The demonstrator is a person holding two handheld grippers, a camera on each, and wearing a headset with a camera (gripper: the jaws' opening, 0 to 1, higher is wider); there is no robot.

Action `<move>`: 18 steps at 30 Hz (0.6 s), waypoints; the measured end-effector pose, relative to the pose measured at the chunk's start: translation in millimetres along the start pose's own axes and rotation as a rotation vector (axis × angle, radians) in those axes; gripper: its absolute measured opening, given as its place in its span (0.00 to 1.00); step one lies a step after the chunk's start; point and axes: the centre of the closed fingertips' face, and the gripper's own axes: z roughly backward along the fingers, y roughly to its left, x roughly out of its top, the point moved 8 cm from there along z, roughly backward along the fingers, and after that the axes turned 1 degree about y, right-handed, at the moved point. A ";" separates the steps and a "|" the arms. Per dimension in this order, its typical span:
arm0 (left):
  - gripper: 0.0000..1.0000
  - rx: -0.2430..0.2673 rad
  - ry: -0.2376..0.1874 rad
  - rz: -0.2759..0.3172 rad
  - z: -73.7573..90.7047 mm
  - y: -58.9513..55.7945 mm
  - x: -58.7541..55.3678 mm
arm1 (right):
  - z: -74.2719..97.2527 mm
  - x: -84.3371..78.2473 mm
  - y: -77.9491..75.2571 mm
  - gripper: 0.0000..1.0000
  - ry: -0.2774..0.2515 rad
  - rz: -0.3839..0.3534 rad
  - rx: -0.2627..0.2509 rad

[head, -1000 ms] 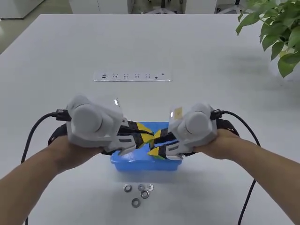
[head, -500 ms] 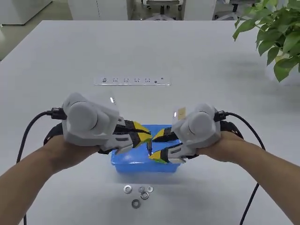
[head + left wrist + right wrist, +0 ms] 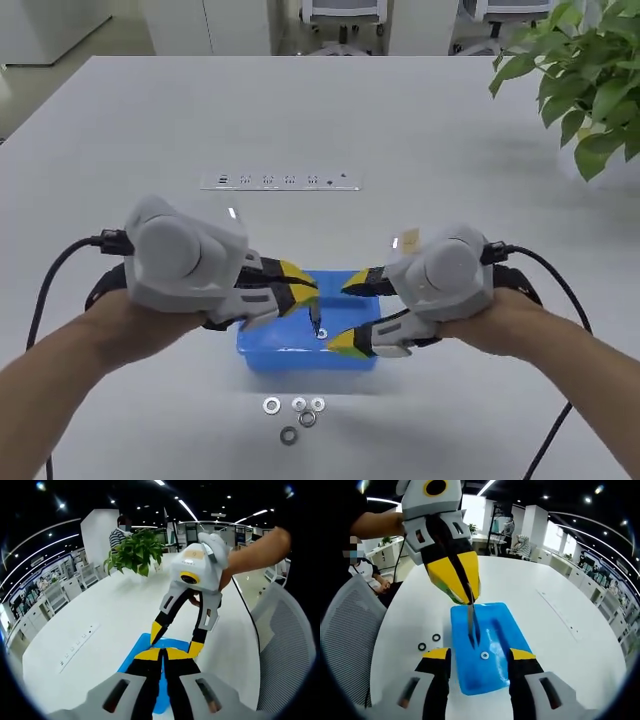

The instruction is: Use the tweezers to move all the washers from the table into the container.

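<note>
Plainly, the broad white table (image 3: 480, 200) takes up most of the scene, with a leafy green potted plant (image 3: 585, 70) at its far right corner. A shallow blue rectangular plastic container (image 3: 262, 352) sits near the table's front edge, between the two hand-held tools. The left gripper (image 3: 305, 292) is clamped on a pair of slim metal tweezers (image 3: 471, 622); its yellow-tipped jaws are pressed together around the handle, and the tweezer points hang down over the container's interior. The right gripper (image 3: 342, 315) faces it from the opposite side, jaws spread apart with nothing between them, one tip above and one tip below the tweezers in the head view. A long white power strip (image 3: 280, 181) lies flat further back on the table. One small metal ring washer (image 3: 484, 655) rests on the container floor, just beyond the tweezer tips. Five loose washers (image 3: 298, 404) lie clustered on the table in front of the container.
</note>
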 end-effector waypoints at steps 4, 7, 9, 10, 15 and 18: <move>0.05 0.005 -0.002 -0.001 3.3 -2.0 2.0 | 7.9 -1.0 3.1 0.53 -0.006 -0.017 -0.016; 0.05 0.005 -0.004 0.000 5.8 -4.1 3.5 | 12.8 -3.4 5.6 0.57 -0.006 -0.022 -0.025; 0.05 0.006 -0.003 0.000 7.4 -5.9 4.4 | 16.2 -5.5 6.9 0.61 -0.005 -0.029 -0.032; 0.05 0.006 -0.002 0.000 8.1 -6.5 4.8 | 17.6 -6.0 7.4 0.62 -0.006 -0.031 -0.035; 0.05 0.008 -0.003 0.003 12.3 -10.1 7.3 | 25.0 -8.9 11.8 0.70 -0.006 -0.050 -0.049; 0.05 0.008 -0.003 0.004 14.6 -12.3 8.7 | 28.6 -10.3 14.6 0.73 -0.008 -0.056 -0.055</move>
